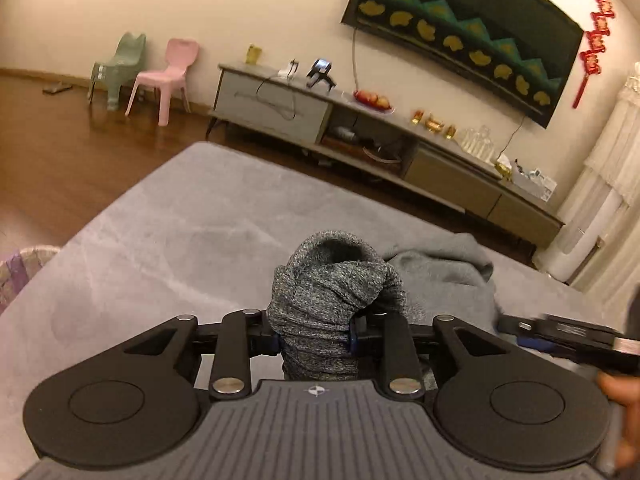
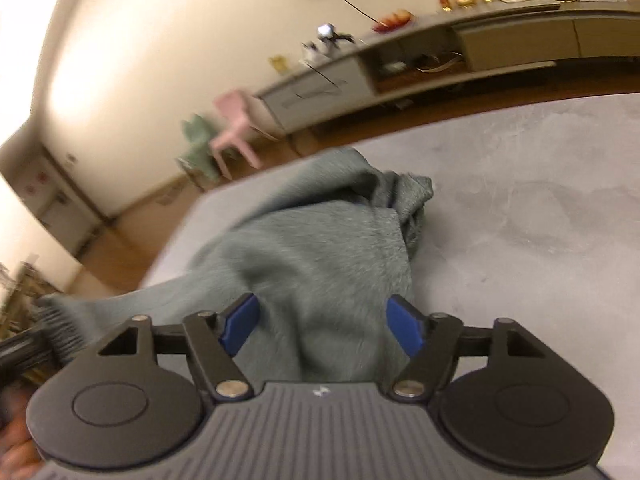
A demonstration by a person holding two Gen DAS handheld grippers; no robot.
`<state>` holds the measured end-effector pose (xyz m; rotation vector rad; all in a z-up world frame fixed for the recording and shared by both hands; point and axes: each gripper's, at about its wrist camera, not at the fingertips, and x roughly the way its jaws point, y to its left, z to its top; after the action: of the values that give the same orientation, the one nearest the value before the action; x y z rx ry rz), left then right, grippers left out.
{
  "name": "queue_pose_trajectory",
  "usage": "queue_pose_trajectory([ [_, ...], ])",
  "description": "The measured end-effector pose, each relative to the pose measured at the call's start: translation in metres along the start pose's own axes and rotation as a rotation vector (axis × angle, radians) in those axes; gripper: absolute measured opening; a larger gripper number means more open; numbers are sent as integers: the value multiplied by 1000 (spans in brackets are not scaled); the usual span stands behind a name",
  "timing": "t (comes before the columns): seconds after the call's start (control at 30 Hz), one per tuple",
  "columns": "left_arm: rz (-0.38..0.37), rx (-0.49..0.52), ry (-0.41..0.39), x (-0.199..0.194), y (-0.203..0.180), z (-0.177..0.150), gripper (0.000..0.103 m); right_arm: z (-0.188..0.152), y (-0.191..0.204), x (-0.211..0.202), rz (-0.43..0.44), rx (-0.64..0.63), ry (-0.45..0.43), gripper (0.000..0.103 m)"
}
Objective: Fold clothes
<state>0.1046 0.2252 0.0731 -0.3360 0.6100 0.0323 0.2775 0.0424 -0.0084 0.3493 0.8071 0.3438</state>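
A bunched sleeve of dark grey marled knit (image 1: 328,292) stands up between the pads of my left gripper (image 1: 314,338), which is shut on it. The rest of the grey garment (image 1: 444,268) lies crumpled behind it on the grey soft surface (image 1: 180,248). In the right wrist view the same garment (image 2: 312,248) spreads in a rumpled heap, blurred. My right gripper (image 2: 324,326) hangs just over its near part, jaws wide apart, and the blue pads (image 2: 240,324) do not press on the cloth.
A low TV cabinet (image 1: 360,128) with small items runs along the far wall beyond the surface's edge. A pink chair (image 1: 164,76) and a green chair (image 1: 116,68) stand on the wooden floor. A patterned basket (image 1: 24,268) sits at the left edge.
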Motion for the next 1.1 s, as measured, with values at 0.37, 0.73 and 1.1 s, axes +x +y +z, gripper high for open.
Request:
queue_pose_trajectory([
  [0.37, -203, -26, -192, -16, 15, 10, 30, 3, -16, -122, -9, -19, -429, 13],
  [0.73, -322, 219, 145, 31, -67, -39, 30, -139, -147, -196, -384, 190, -104, 41],
  [1.1, -232, 222, 192, 67, -74, -52, 72, -44, -176, -176, -486, 126, -164, 81],
])
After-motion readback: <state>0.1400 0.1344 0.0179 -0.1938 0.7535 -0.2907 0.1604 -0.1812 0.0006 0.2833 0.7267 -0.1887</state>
